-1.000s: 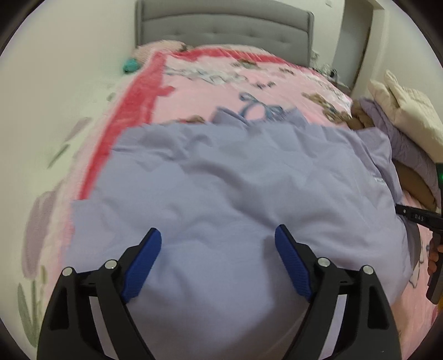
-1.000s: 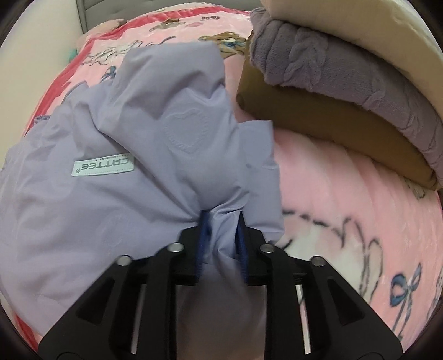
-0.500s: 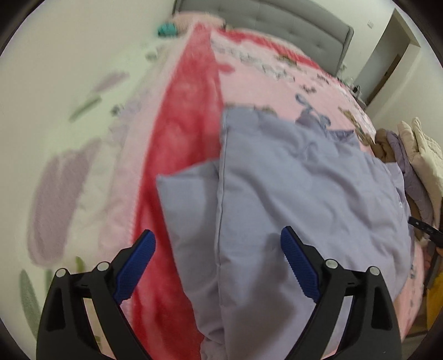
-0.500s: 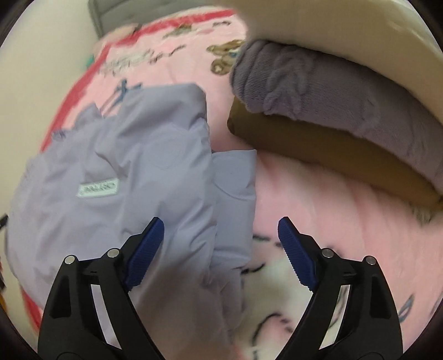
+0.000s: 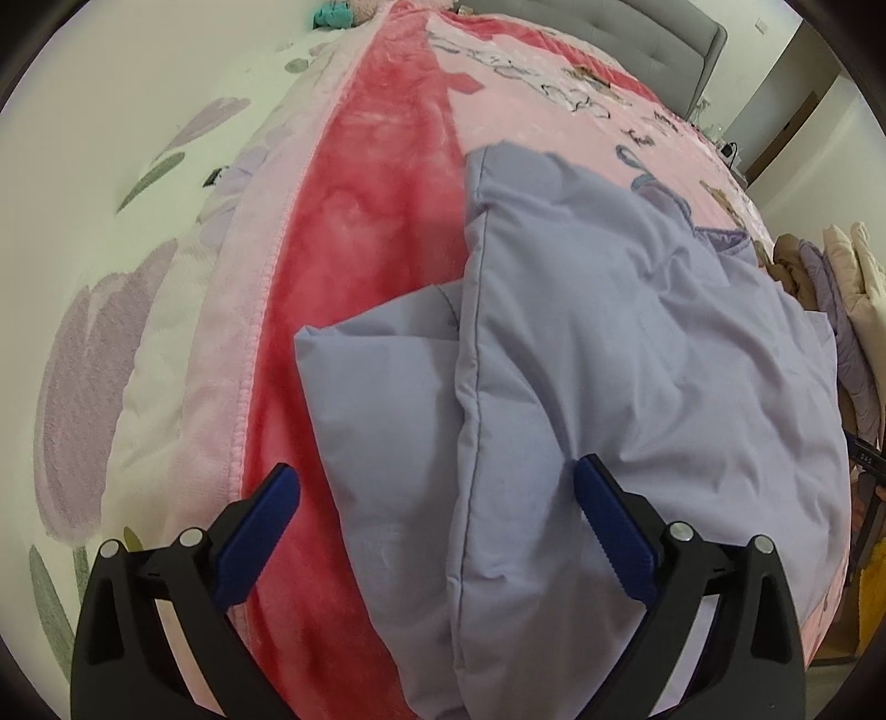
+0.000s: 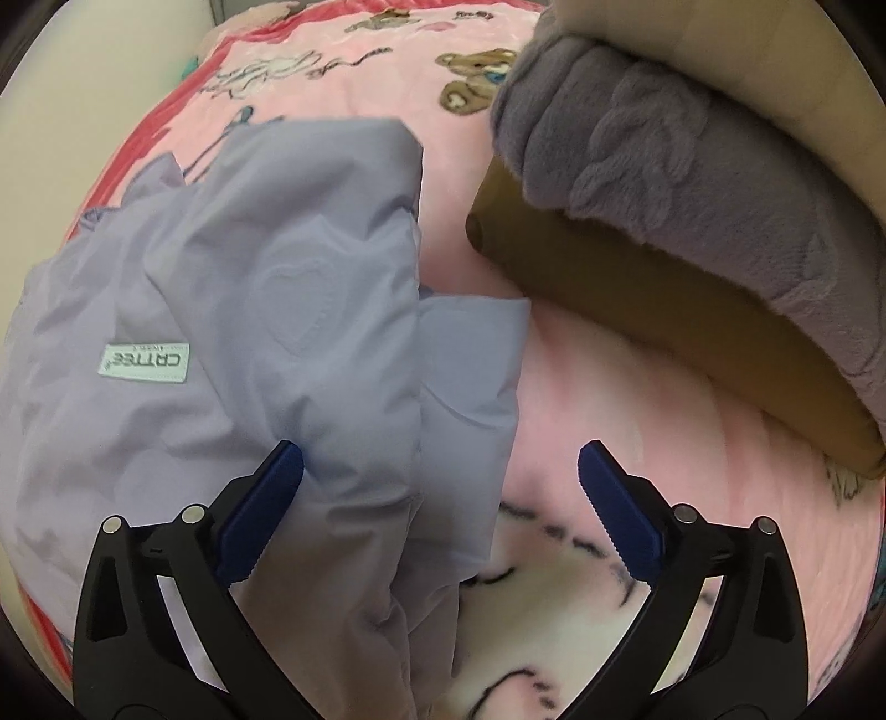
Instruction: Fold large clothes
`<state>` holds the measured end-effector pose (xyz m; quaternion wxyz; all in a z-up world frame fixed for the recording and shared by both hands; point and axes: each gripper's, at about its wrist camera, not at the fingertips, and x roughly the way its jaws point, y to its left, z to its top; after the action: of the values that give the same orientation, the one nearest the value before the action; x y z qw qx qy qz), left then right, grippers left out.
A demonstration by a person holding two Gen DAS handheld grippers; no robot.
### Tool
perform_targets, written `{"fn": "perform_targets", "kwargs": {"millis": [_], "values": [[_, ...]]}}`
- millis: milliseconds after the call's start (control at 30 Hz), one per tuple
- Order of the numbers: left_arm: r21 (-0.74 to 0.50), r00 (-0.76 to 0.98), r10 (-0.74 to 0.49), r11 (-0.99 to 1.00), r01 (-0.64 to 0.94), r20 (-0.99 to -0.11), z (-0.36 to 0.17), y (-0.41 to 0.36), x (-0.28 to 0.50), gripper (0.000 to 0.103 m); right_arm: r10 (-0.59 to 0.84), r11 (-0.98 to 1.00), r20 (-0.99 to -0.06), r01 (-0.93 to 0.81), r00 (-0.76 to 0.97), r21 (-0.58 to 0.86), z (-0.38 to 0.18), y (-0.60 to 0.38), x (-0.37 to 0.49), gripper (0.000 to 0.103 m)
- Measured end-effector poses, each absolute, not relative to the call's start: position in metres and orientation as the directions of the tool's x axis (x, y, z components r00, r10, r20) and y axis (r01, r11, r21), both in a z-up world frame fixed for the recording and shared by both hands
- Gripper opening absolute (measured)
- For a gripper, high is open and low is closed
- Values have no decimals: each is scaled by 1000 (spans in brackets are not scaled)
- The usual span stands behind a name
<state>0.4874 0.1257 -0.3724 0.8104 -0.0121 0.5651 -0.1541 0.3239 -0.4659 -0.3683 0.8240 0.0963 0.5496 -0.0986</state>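
Observation:
A large lavender padded jacket [image 5: 637,360] lies spread on a pink blanket on the bed; in the right wrist view the jacket [image 6: 232,310] shows a white label and a stitched heart. My left gripper [image 5: 437,526] is open and empty, just above the jacket's left edge, where a sleeve sticks out onto the red border. My right gripper [image 6: 443,498] is open and empty over the jacket's right edge and sleeve end.
A stack of folded clothes, purple knit [image 6: 692,183] on brown [image 6: 664,332] under cream, sits on the bed right of the jacket. The blanket's red border [image 5: 365,232] runs along the left. A grey headboard [image 5: 681,27] stands at the far end.
My right gripper has let go of the jacket's sleeve and opened wide. My left gripper has swung left toward the jacket's left edge and the red border.

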Motion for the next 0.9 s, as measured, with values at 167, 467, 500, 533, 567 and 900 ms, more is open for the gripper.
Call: {"fn": "perform_targets", "kwargs": {"millis": [167,467,500,533,567,900], "values": [[-229,292,-293,944,236,-910,-383,128,490,99,7,942,-932,310,363,127,-384,-475,322,95],[-474,168,-491,870,134,-855,-413,152,502,99,287,815,-881,388,375,430,-417,-507,318,95],[-484,162,-501,864,139,-850,-415,153,502,99,300,812,-877,382,376,442,-419,-508,318,96],[-486,153,-508,859,158,-848,-415,152,503,99,312,811,-873,373,375,450,-419,-509,319,96],[-487,148,-511,857,169,-847,-415,152,504,99,317,810,-871,371,374,454,-420,-510,319,96],[-499,35,-518,837,225,-854,-415,148,526,99,428,756,-836,371,344,540,-430,-521,328,96]]}}
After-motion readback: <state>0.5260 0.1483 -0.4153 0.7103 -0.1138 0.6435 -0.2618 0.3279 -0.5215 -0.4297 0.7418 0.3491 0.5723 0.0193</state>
